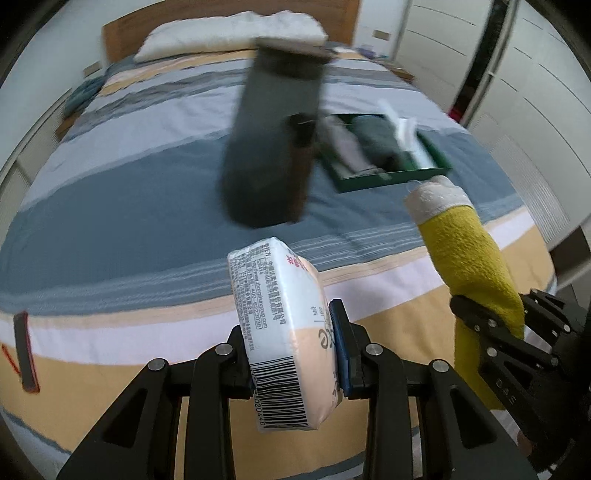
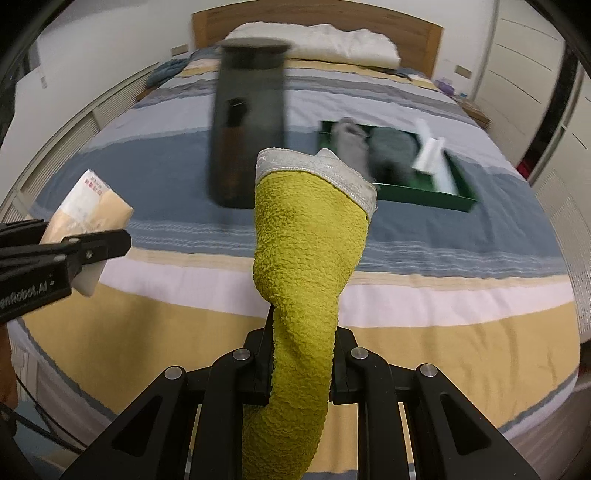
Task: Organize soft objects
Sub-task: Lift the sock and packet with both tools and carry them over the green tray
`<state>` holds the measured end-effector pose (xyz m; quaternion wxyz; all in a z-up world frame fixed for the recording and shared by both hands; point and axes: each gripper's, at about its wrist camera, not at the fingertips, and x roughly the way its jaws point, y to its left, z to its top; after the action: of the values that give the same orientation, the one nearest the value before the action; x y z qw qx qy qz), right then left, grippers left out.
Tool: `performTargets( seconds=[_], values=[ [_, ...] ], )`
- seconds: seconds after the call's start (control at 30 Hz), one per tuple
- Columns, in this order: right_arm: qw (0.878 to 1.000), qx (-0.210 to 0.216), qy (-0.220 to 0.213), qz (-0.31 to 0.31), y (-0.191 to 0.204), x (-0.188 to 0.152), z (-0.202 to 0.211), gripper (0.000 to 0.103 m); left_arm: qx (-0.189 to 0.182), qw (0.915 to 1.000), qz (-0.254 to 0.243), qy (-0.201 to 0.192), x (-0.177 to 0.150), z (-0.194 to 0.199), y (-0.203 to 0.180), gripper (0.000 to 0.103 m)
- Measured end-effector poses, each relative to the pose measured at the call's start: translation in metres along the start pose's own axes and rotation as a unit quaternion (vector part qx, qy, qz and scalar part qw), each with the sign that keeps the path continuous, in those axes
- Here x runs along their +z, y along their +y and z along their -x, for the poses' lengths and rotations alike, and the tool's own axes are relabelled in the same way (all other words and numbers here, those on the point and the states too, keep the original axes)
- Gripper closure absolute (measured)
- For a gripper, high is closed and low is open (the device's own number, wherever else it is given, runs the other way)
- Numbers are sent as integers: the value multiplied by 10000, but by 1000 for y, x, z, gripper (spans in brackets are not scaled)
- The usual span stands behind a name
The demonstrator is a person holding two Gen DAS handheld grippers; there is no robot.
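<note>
Overhead, striped bed (image 1: 147, 177) w/ pillow (image 1: 229, 33); left tongs (image 1: 295, 354) pinching tissue pack (image 1: 280, 332); right tongs (image 2: 301, 362) pinching yellow sock (image 2: 306, 240).

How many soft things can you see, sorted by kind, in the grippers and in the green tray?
Tissue packs: 1, the tissue pack in the left gripper.
Yellow cloths: 1, the yellow cloth in the right gripper.
Rolled items in the green tray: 3, grey roll, dark green roll, white roll.
Total: 5
</note>
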<state>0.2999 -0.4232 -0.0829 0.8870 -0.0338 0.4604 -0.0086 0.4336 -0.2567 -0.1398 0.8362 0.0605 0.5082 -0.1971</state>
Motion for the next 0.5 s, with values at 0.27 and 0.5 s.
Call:
performTargets(
  seconds=[0.27, 0.5],
  values=[
    [9987, -350, -278, -258, -86, 17, 14, 85, -294, 9988, -241, -320, 65, -16, -84, 75],
    [9956, -615, -699, -102, -152, 61, -8, 85, 37, 9957, -154, -908, 147, -59, -129, 75]
  ],
)
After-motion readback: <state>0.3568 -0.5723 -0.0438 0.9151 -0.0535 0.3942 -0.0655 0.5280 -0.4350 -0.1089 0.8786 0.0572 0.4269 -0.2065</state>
